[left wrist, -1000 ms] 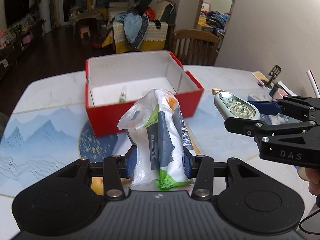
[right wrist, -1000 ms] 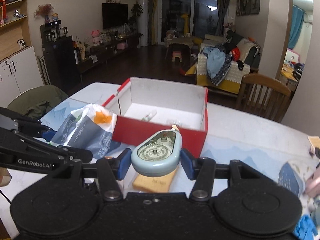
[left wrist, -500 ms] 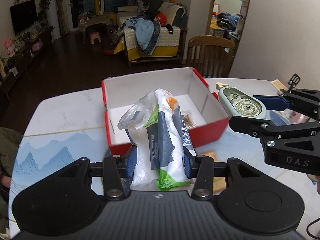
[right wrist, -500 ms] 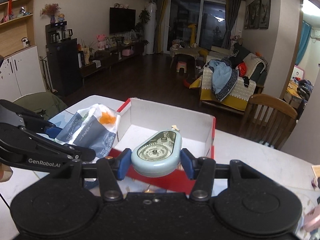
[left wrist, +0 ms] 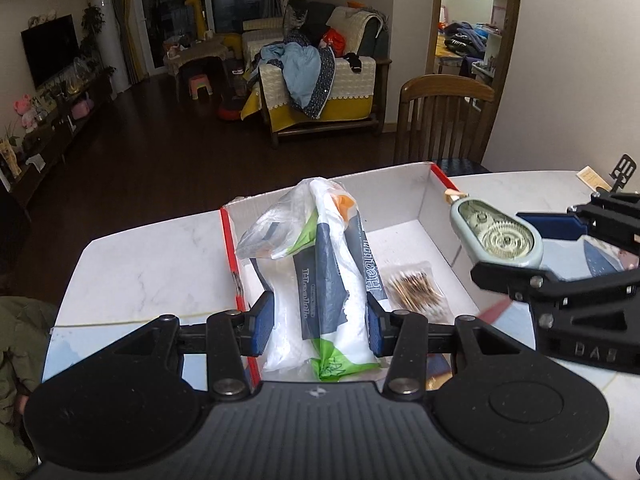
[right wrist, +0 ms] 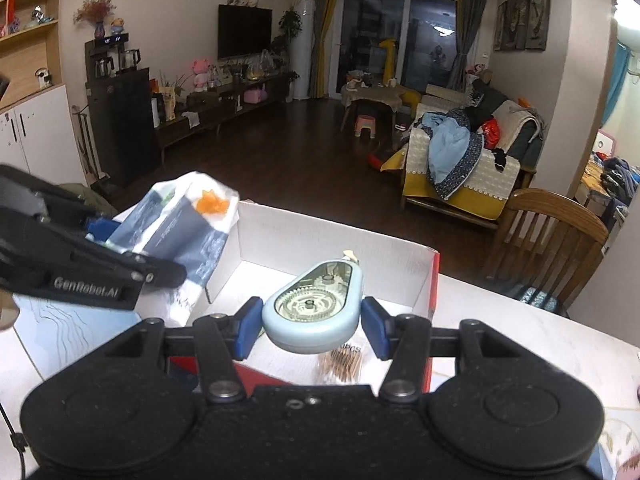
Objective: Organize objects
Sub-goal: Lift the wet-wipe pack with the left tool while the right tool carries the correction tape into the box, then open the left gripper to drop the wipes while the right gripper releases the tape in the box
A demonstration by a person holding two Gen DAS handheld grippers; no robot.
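A red box with a white inside [left wrist: 400,192] stands on the marble table, and a packet of cotton swabs [left wrist: 416,292] lies on its floor. My left gripper [left wrist: 320,320] is shut on a soft white, grey-blue and green plastic pack [left wrist: 332,264], held upright over the box's near left part. My right gripper [right wrist: 312,322] is shut on a pale blue correction-tape dispenser [right wrist: 312,312], which hangs over the near side of the box [right wrist: 320,232]. The swabs [right wrist: 342,364] show just under it. Each gripper appears in the other's view, the right gripper [left wrist: 520,248] at the right and the left gripper [right wrist: 132,248] at the left.
A wooden chair [left wrist: 440,120] stands behind the table's far edge. White marble tabletop [left wrist: 152,260] stretches left of the box. A black clip stand [left wrist: 624,168] sits at the far right, and green cloth [left wrist: 16,340] hangs off the table's left side.
Both grippers have moved forward with their loads, from in front of the box to above its inside. The swab packet has come into view. Neither grip has changed.
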